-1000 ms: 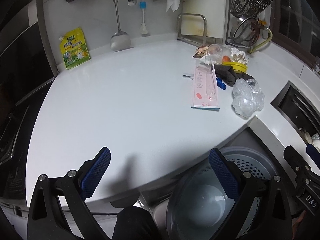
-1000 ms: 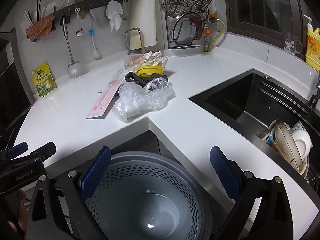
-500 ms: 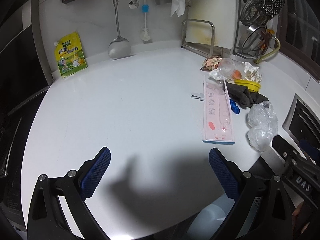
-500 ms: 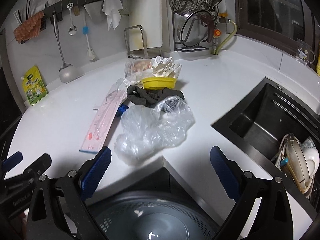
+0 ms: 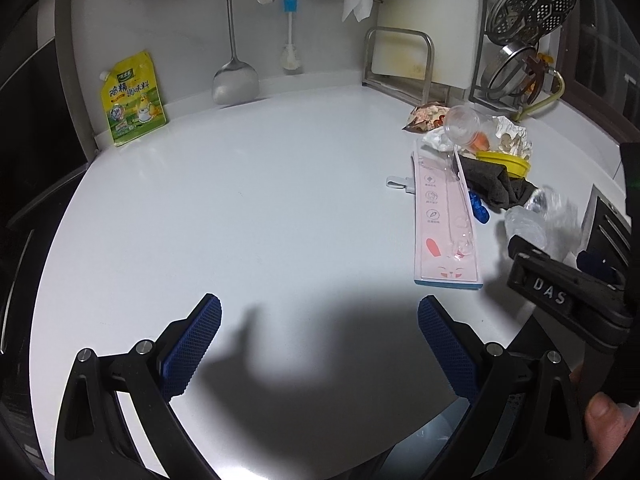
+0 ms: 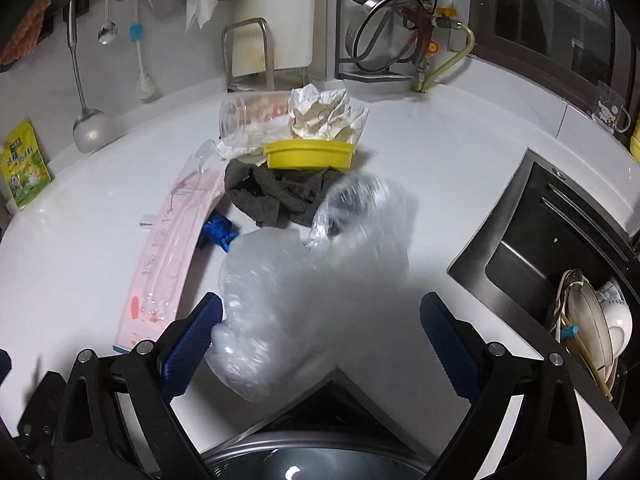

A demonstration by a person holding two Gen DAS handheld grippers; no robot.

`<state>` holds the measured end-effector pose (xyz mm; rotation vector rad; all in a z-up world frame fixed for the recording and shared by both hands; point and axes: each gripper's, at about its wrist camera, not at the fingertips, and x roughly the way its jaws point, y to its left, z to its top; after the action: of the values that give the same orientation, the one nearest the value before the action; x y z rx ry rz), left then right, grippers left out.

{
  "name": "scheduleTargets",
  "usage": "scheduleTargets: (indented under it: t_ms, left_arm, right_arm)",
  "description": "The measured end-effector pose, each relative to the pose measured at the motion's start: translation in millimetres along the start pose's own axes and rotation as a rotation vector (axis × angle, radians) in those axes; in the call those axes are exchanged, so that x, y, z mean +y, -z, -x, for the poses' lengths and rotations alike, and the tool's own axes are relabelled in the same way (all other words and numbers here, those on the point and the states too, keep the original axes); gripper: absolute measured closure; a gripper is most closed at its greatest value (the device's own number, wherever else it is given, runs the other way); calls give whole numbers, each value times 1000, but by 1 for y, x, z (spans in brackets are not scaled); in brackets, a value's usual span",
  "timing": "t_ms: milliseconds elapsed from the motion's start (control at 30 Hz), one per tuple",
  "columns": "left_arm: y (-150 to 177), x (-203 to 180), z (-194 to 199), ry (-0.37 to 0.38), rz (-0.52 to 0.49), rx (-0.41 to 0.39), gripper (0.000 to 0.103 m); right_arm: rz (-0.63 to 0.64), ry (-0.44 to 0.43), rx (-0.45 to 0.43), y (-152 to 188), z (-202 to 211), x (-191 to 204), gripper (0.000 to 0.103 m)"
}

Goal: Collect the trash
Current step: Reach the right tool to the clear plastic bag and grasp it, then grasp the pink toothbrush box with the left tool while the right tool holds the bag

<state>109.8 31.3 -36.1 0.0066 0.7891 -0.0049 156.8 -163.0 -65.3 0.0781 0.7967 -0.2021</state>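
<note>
A heap of trash lies on the white counter (image 5: 248,208): a crumpled clear plastic bag (image 6: 304,288), a long pink package (image 6: 172,252), a dark grey cloth (image 6: 276,196), a yellow lid (image 6: 310,154), crumpled paper (image 6: 324,112), a clear cup (image 6: 248,116) and a blue wrapper (image 6: 218,232). My right gripper (image 6: 320,340) is open around the near end of the plastic bag, and its left pad (image 6: 192,340) is at the bag's edge. My left gripper (image 5: 320,344) is open over bare counter, left of the pink package (image 5: 444,220). The grey bin (image 6: 312,460) shows below the counter corner.
A dark sink (image 6: 560,248) with stacked dishes (image 6: 596,320) lies to the right. A yellow pouch (image 5: 132,100), a ladle (image 5: 234,80) and a metal rack (image 5: 400,60) stand along the back wall. The right gripper's body (image 5: 560,284) and a thumb (image 5: 604,412) fill the left view's right edge.
Both grippers have moved forward over the counter. The right one has closed in on the plastic bag, and the bin has slid to the bottom of both views.
</note>
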Motion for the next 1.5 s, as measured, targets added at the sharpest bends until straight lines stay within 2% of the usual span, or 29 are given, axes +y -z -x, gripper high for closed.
scheduleTargets:
  t_ms: [167, 233, 300, 367, 467, 633, 867, 1000, 1233, 1433, 1500]
  left_arm:
    - [-3, -4, -4, 12, -4, 7, 6]
    - [-5, -7, -5, 22, -4, 8, 6]
    - [-8, -10, -7, 30, -3, 10, 6]
    - [-11, -14, -9, 43, 1, 17, 6]
    - [-15, -20, -13, 63, 8, 20, 6]
    - [-21, -34, -21, 71, -3, 26, 6]
    - [-34, -57, -42, 109, -2, 64, 6]
    - [-40, -70, -58, 94, -15, 86, 6]
    - [-49, -80, -81, 61, -38, 116, 6]
    - [-54, -87, -86, 81, -59, 126, 7]
    - [-54, -89, -85, 93, -69, 119, 10]
  right_arm:
    - [8, -31, 5, 0, -5, -4, 9]
    - [28, -42, 0, -1, -6, -4, 14]
    - [42, -55, 6, -3, -7, -4, 37]
    - [47, -74, 25, -4, -12, -5, 52]
    - [65, -106, 17, -6, -13, -7, 63]
    - [55, -153, -18, -7, -4, -22, 65]
    - [17, -193, -43, -9, 11, -62, 65]
    - [4, -216, -57, -9, 15, -76, 65]
    - [-20, -256, -65, -4, 15, -87, 65]
    - [-20, -276, -75, -3, 17, -88, 65]
    - [-15, -276, -79, -2, 18, -87, 65]
